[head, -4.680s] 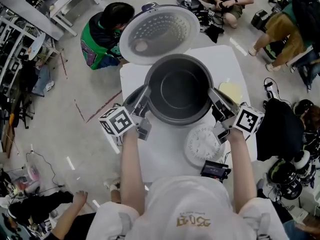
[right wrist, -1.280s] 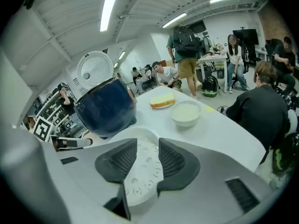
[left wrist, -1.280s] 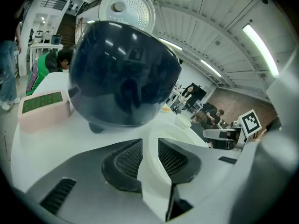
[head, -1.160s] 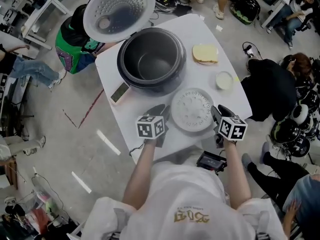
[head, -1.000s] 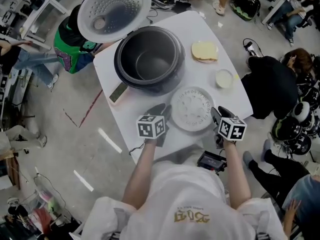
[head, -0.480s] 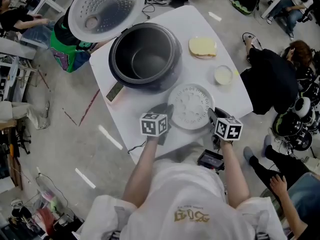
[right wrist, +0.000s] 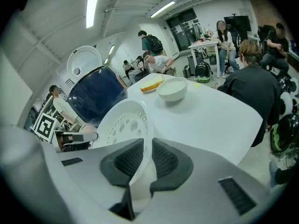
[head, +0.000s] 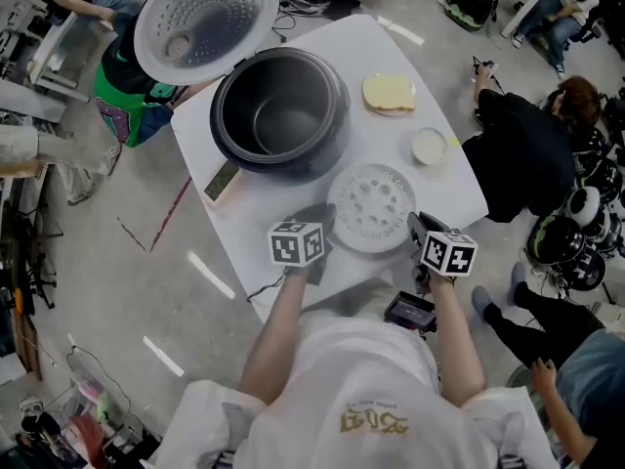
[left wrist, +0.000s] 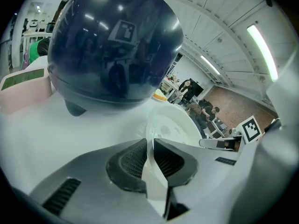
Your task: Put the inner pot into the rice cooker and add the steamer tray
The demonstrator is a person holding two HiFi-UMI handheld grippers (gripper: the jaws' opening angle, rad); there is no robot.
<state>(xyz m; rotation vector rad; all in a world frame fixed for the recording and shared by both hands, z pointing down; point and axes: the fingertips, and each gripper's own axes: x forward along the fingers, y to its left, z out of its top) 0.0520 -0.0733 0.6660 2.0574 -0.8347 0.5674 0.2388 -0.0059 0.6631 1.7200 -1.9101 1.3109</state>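
Now the left gripper (head: 322, 221) and the right gripper (head: 417, 231), whose jaws have just been closing, each pinch one side of the steamer tray (head: 371, 208), which lies on the table (head: 444, 179) between them, while the open rice cooker (head: 281, 115) stands just beyond it, slightly leftward.

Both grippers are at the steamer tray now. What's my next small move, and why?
Probably lift the steamer tray straight up, keeping it level. The left gripper and right gripper have just been closing and now pinch its rim on opposite sides, and the inner pot already sits in the open rice cooker beyond.
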